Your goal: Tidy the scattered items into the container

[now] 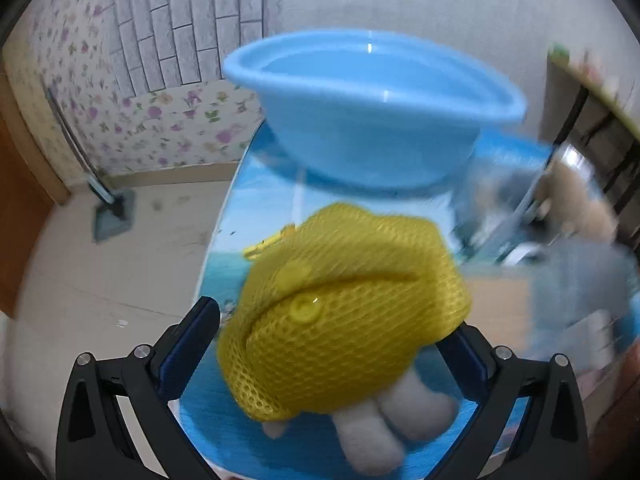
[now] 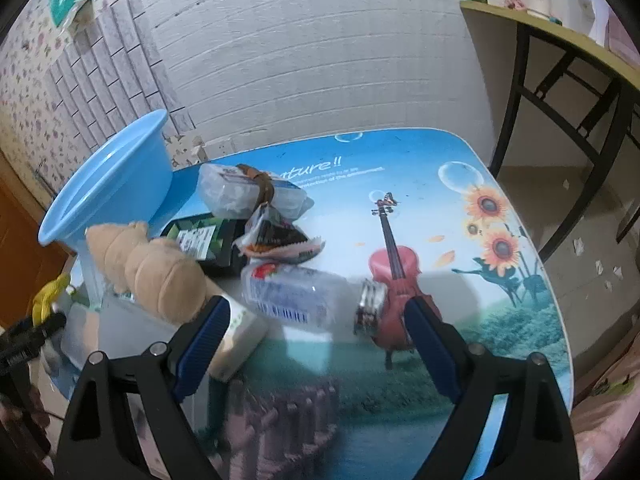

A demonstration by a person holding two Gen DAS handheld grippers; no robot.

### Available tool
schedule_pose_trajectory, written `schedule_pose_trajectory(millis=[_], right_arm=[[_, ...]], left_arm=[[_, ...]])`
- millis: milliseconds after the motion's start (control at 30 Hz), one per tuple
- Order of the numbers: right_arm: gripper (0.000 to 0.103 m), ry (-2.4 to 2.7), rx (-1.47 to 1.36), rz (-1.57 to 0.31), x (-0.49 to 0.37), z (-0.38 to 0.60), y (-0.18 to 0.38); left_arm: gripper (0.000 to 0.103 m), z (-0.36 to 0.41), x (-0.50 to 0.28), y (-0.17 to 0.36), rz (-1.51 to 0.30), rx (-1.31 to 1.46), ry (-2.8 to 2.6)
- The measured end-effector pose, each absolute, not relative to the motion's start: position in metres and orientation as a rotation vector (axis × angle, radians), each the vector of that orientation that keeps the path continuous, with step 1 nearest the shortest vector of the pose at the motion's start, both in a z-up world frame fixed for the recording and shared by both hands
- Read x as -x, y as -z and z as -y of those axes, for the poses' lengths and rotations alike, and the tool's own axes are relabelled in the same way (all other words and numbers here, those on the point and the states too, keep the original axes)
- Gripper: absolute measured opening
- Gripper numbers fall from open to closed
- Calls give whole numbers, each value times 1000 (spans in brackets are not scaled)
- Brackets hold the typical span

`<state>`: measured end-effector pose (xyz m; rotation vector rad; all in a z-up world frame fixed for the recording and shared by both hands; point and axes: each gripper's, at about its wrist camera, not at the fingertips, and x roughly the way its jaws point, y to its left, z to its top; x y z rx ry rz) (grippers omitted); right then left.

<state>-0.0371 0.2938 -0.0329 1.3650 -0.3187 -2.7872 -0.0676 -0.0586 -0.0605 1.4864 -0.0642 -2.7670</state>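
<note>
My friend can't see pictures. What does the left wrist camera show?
A yellow mesh bag with white plush feet poking out sits between the left gripper's wide-open jaws. Behind it, a light blue plastic basin stands on the picture-printed table.

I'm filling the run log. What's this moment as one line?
left gripper: open, yellow mesh pouch between jaws | right gripper: open, over bottle | basin: looks empty | table: items scattered

One blue basin point(image 2: 108, 184); beside it, two plush toys — tan point(image 2: 156, 268), yellow-netted point(image 1: 340, 312); two clear bottles point(image 2: 304, 300).
</note>
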Motion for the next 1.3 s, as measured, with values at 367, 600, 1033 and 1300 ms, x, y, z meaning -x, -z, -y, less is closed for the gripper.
schedule_pose_trajectory(millis=[367,600,1033,1300], right_arm=[[92,2805,-1459,341,55,-287,47],[92,2794,-1483,350,60,-291,54],[88,2796,-1416,378,50,-302,50],[88,2812,-1294,366,43,-302,27]], left_arm=[[103,61,69,71,6,-1510,2758],[103,59,60,78,-32,-1344,2834],[96,54,59,77,-15,-1383,2818],[76,44,50,67,35,-1364,2885]])
